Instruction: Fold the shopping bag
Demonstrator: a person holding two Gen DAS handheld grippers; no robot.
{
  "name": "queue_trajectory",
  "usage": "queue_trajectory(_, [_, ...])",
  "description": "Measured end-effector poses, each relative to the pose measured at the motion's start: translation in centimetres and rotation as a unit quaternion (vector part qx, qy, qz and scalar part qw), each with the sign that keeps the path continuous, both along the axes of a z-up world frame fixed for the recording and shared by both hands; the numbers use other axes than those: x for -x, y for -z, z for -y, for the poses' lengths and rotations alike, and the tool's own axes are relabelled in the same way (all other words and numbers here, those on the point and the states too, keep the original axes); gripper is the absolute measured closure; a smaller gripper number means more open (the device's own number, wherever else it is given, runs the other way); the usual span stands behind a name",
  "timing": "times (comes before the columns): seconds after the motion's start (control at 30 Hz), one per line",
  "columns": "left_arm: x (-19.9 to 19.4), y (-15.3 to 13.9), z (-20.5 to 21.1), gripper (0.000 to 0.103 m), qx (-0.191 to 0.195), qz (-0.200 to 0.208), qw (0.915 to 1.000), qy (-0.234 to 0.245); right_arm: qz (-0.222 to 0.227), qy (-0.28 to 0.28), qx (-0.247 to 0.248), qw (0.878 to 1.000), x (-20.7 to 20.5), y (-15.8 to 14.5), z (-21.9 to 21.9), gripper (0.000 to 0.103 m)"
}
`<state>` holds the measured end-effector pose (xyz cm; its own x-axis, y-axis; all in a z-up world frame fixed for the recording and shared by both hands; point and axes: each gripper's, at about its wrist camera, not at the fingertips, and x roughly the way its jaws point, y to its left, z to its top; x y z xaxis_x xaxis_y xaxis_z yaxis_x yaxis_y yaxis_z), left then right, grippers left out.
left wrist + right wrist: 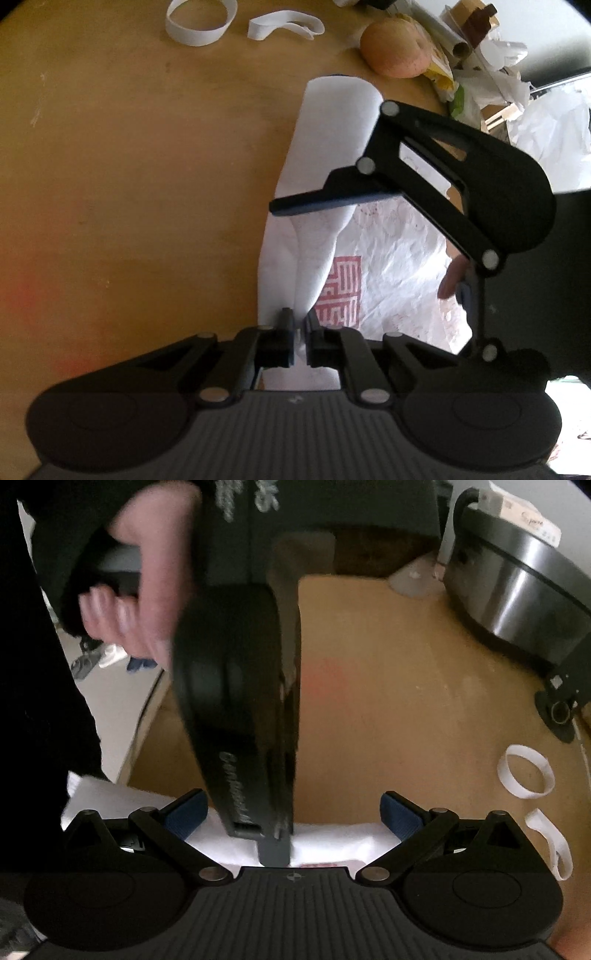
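The shopping bag [388, 273], white with a red square print, is found lying on the wooden table [129, 166], directly ahead of and beneath the left gripper [300, 334]. Its near part is gathered into a raised ridge, and this ridge is pinched between the left jaws, which are pressed almost together on the thin material. A rolled or folded-over length of the bag is seen running away from the jaws toward the far side, ending in a rounded fold. The right gripper [293, 814] is held with its jaws spread wide, nothing being between them; the bag's white edge lies just below and between the blue pads [186, 812], and one of its fingers is seen from the left wrist view lying across the bag's rolled part. Progress is judged as partial: one lengthwise fold appears to have been started, while the wider crumpled portion to the right of the left jaws is not yet flattened or folded. Further folds and a final compact shape are judged to remain. The bag's handles cannot be identified with certainty. The near edge of the bag is cut off by both gripper bodies. In the right wrist view the left gripper and the hand [144, 583] holding it are blurred and block much of the bag, so contact there cannot be confirmed.
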<state>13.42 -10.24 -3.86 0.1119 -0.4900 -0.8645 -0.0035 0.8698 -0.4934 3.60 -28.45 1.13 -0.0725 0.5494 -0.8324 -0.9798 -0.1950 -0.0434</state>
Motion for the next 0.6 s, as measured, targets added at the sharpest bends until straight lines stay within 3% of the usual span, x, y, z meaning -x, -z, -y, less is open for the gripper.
queue_trajectory(0.6, [-0.1,0.3,0.3,0.092,0.004,-0.003,1.0000,-0.003,0.017,0.049,0.070,0.996,0.1,0.9,0.7,0.001])
